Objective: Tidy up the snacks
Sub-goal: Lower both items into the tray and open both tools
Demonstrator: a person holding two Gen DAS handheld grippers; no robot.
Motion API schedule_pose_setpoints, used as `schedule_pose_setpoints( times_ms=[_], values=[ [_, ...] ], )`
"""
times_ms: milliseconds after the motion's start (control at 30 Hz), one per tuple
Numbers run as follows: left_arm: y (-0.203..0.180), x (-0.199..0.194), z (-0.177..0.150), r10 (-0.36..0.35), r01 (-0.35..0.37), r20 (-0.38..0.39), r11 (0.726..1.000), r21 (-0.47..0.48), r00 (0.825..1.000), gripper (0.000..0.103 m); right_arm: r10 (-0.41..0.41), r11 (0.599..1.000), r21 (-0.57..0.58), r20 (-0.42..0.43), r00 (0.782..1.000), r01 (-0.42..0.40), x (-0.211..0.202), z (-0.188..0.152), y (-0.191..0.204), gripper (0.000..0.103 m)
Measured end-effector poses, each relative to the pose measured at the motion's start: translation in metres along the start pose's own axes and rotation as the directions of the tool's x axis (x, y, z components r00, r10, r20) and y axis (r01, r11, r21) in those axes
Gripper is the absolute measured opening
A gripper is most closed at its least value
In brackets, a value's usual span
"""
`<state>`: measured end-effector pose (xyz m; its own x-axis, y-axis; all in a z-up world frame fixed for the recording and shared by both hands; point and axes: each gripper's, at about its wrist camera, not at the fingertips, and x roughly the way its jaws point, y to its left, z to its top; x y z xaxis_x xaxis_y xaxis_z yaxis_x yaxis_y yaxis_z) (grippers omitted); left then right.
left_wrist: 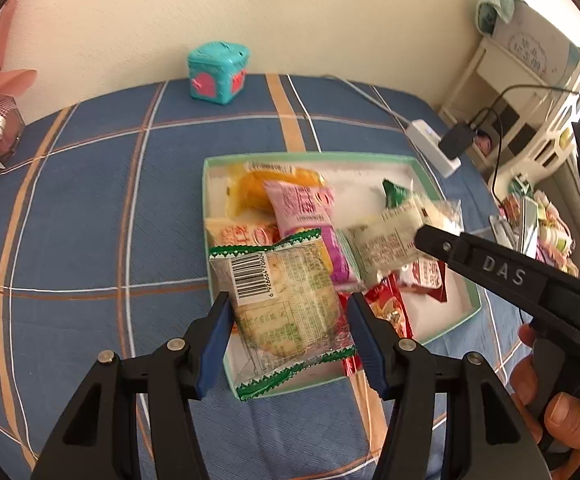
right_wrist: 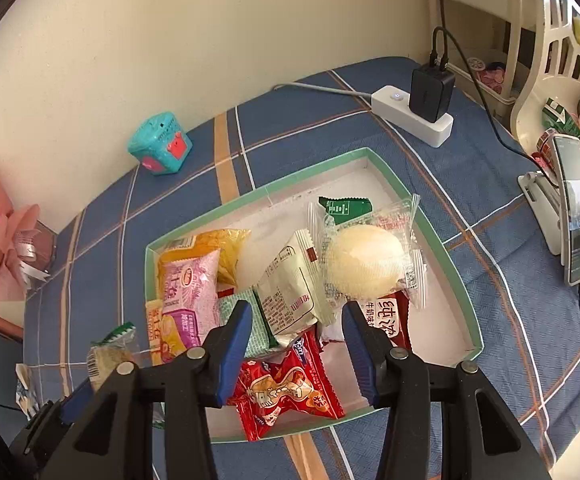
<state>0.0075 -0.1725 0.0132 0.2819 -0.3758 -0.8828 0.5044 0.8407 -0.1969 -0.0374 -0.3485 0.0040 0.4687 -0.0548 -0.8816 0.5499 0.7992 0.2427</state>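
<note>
The left gripper (left_wrist: 287, 338) is showing black plastic arms ending in blue pads, with round silver screws sitting at the joints behind the fingers. The right gripper (right_wrist: 296, 346) is wearing the same black frame, blue pads and silver screws. Along its side, raised letters are reading "DAS", and a small green light is glowing on its body. The right hand (left_wrist: 552, 394), bare-skinned, is showing behind that gripper.

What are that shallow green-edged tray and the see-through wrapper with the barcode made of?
The shallow green-rimmed white tray looks like matte cardboard: thin flat walls, folded corners. The clear barcode snack wrapper between the left claw fingers looks like glossy plastic film: crinkled, with glare.
</note>
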Motion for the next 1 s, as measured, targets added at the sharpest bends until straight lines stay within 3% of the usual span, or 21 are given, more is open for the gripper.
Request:
schedule_pose_setpoints(
  times_ms=[500,600,800,900,1000],
  values=[
    [-0.019,0.028,-0.008,0.056,-0.051,-0.071,0.997,0.065,0.996,0.059,-0.021,0.999,-0.027,-0.046,0.999,0.020,0.010,-0.003,0.005,0.050],
    [-0.021,0.030,-0.009,0.040,-0.035,-0.084,0.998,0.061,0.996,0.059,-0.027,0.999,-0.037,-0.048,0.998,0.026,0.011,-0.004,0.006,0.050],
    [-0.018,0.026,-0.011,0.058,-0.053,-0.087,0.997,0.054,0.995,0.067,-0.037,0.998,-0.049,-0.051,0.998,0.035,0.012,-0.006,0.008,0.051],
    [-0.012,0.022,-0.011,0.061,-0.058,-0.078,0.998,0.038,0.995,0.075,-0.041,0.998,-0.053,-0.051,0.998,0.039,0.012,-0.006,0.009,0.051],
    [-0.007,0.018,-0.008,0.056,-0.055,-0.070,0.998,0.018,0.996,0.075,-0.041,0.998,-0.052,-0.051,0.998,0.039,0.011,-0.006,0.009,0.051]
  ],
)
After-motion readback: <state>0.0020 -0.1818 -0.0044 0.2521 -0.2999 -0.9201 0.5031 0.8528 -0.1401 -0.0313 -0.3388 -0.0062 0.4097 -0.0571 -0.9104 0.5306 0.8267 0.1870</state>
